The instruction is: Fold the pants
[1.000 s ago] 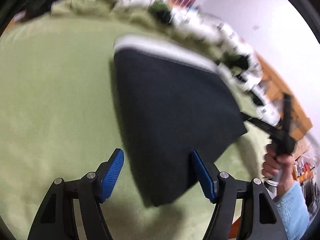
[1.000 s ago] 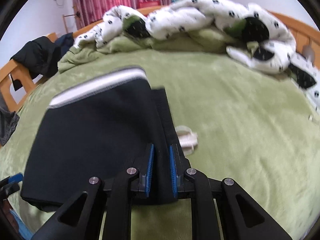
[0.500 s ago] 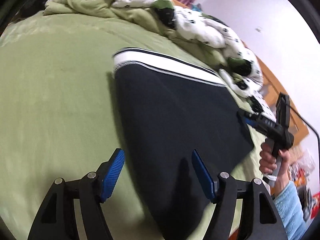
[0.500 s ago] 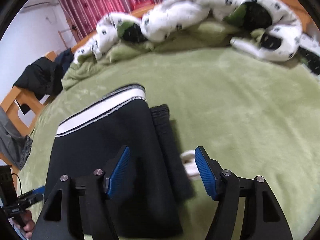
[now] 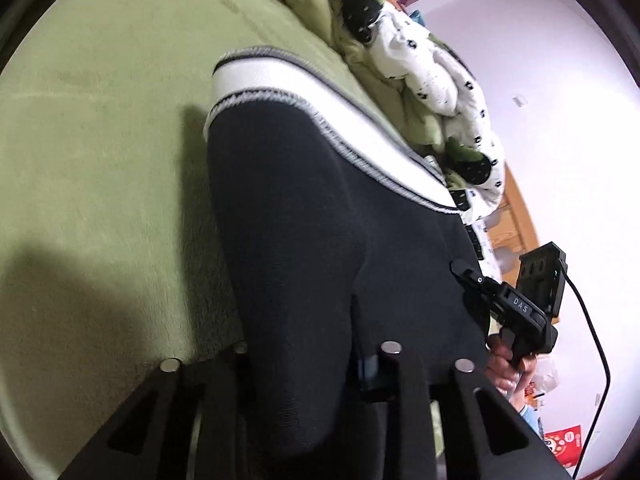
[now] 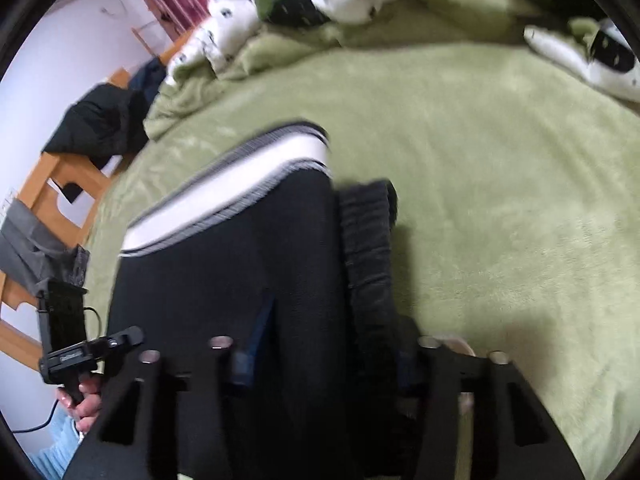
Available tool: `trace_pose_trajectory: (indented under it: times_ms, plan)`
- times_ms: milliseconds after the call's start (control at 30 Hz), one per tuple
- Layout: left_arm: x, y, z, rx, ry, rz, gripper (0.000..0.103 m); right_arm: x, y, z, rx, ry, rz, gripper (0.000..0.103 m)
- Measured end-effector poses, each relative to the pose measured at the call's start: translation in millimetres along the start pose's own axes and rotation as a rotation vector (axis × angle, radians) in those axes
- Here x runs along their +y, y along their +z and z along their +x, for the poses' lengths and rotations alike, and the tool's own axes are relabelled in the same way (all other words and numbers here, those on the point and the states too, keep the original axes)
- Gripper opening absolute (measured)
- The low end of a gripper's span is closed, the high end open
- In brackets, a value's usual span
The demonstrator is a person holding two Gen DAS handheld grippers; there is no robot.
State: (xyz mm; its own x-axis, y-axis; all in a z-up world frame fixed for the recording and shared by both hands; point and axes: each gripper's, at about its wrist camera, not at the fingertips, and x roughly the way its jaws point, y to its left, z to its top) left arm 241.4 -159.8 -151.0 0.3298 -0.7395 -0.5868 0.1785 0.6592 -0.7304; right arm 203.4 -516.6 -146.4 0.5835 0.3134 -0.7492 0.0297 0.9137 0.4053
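Currently, left wrist view: the left gripper (image 5: 308, 364) has just been closing, and its fingers now stand narrow with a raised fold of the dark pants (image 5: 320, 248) bunched between them, cloth covering the pads. The pants lie folded on the green bed (image 5: 100, 140), white striped waistband (image 5: 320, 120) at the far end. Beyond them sits a crumpled white spotted duvet (image 5: 432, 76). Off to the right, the right gripper (image 5: 466, 270) meets the pants' right edge, held by a hand (image 5: 504, 364) (trailing a black cable).

Right wrist view: blurry. The right gripper (image 6: 326, 354) has also just been closing; its fingers sit partway in, straddling the pants (image 6: 224, 280) and the ribbed dark strip (image 6: 368, 248) along their right edge. I cannot tell whether the pads actually press the cloth. The left gripper (image 6: 134, 336) is at lower left, in a hand (image 6: 86, 404) with a light blue sleeve (image 6: 56, 444). A dark jacket (image 6: 100, 124) hangs on the wooden bed frame (image 6: 60, 184) at left.
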Motion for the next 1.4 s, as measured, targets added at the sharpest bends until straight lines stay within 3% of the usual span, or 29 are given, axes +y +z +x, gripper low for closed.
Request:
trace_pose_trajectory:
  times_ms: [100,133,200,267,367,467,533,567,633,700,800,933,1000,1067,1100,1133,1167,1200,1267,1300,1400]
  plan:
    - [-5.3,4.6,-24.5,-0.036,-0.004,0.012,0.021,37.1,-3.8,-19.0,-0.073,-0.020,0.011,0.031]
    - [-2.8,5.0,-37.6,-0.047,-0.007,0.014,0.021,54.2,-6.0,-24.1,-0.089,0.002,0.000,0.022]
    - [4.0,11.0,-68.6,-0.071,-0.006,0.022,0.021,89.3,-10.2,-28.9,-0.100,0.060,-0.003,0.021]
    - [15.4,17.4,-105.2,-0.100,0.049,0.046,0.021,118.2,-14.1,-24.5,-0.103,0.051,-0.054,0.021]
    - [37.9,25.8,-152.2,-0.092,0.150,0.081,0.022,159.4,-22.2,4.6,-0.070,0.147,-0.051,0.021]
    - [65.9,29.1,-172.9,-0.050,0.267,0.105,0.024,181.3,-32.4,38.0,-0.043,0.215,-0.030,0.021]
    - [90.2,24.4,-163.6,0.013,0.326,0.112,0.032,191.8,-42.9,68.2,0.000,0.176,-0.038,0.024]
    - [100.3,19.7,-157.4,0.045,0.329,0.102,0.042,190.9,-50.0,80.2,-0.001,0.115,-0.053,0.028]
    - [113.7,6.4,-147.0,0.092,0.349,0.093,0.049,188.5,-64.0,94.1,0.021,0.009,-0.152,0.045]
    - [111.2,-6.1,-149.7,0.078,0.386,0.123,0.058,189.8,-74.9,92.4,0.042,-0.041,-0.211,0.048]
    - [99.5,-12.2,-166.1,0.075,0.474,0.182,0.060,210.4,-69.0,66.2,0.058,-0.144,-0.308,0.049]
    - [93.3,-2.5,-193.2,0.010,0.570,0.195,0.066,218.4,-52.6,36.0,-0.089,-0.141,-0.326,0.054]
    - [97.4,3.5,-203.5,-0.026,0.558,0.169,0.066,223.9,-35.2,50.8,-0.092,-0.130,-0.292,0.058]
    - [100.9,7.3,-205.9,-0.050,0.531,0.147,0.066,225.9,-20.6,86.5,-0.026,-0.145,-0.260,0.058]
    - [101.8,9.4,-204.3,-0.059,0.525,0.140,0.066,226.5,-16.1,104.3,0.020,-0.154,-0.250,0.055]
    - [103.5,9.9,-203.8,-0.062,0.524,0.140,0.066,226.6,-15.2,118.9,0.050,-0.156,-0.254,0.038]
    - [104.1,11.1,-202.5,-0.058,0.529,0.147,0.066,230.0,-14.6,118.7,0.040,-0.170,-0.287,0.033]
    - [103.4,11.3,-202.0,-0.055,0.534,0.159,0.066,233.2,-11.1,106.9,0.011,-0.125,-0.294,0.018]
    - [102.3,10.3,-204.7,-0.078,0.523,0.169,0.066,224.6,-8.4,72.4,-0.035,0.001,-0.249,0.014]
    - [99.9,9.5,-205.4,-0.085,0.508,0.161,0.066,219.6,-11.4,58.8,-0.059,0.016,-0.252,0.014]
    - [100.6,11.8,-200.1,-0.077,0.458,0.141,0.066,211.2,-22.0,74.1,-0.031,-0.130,-0.314,0.015]
